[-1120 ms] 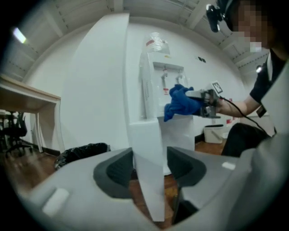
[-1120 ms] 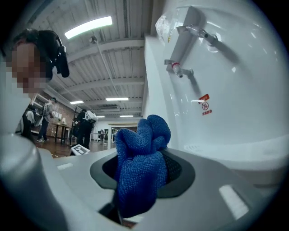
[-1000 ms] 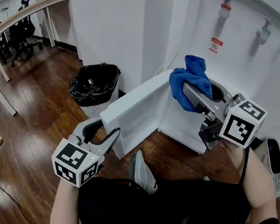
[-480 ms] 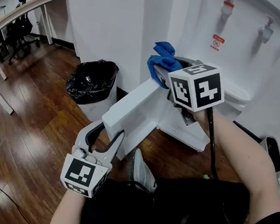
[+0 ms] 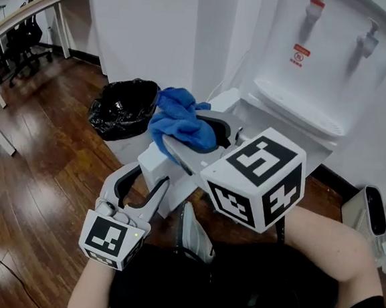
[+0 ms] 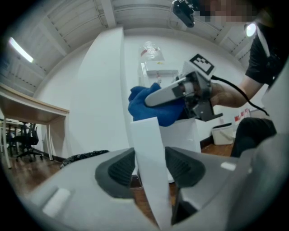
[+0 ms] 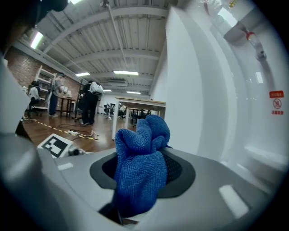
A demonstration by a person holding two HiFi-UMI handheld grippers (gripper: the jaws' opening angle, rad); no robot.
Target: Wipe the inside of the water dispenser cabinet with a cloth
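Pinching bunched blue cloth (image 5: 176, 118) in our right gripper (image 5: 184, 142) fingers; its long axis follows them, free end toward the bin (image 5: 126, 107), above the open cabinet door (image 5: 153, 161). Left gripper (image 5: 145, 178) fingers clamp the door edge.

Right gripper (image 5: 181, 139) grips a bunched blue cloth (image 5: 177, 118) between its fingers (image 5: 187, 157), over the top edge of the open white cabinet door (image 5: 153, 161). Its marker cube (image 5: 257, 186) is nearest the camera. Left gripper (image 5: 147, 179) is lower, with fingers (image 5: 154, 197) either side of the door's near edge. Water dispenser (image 5: 321, 67) stands behind, with two taps. Bin with black bag (image 5: 119, 110) is left of the door, on the wooden floor (image 5: 44, 170). A white shoe (image 5: 196, 237) shows below the door.
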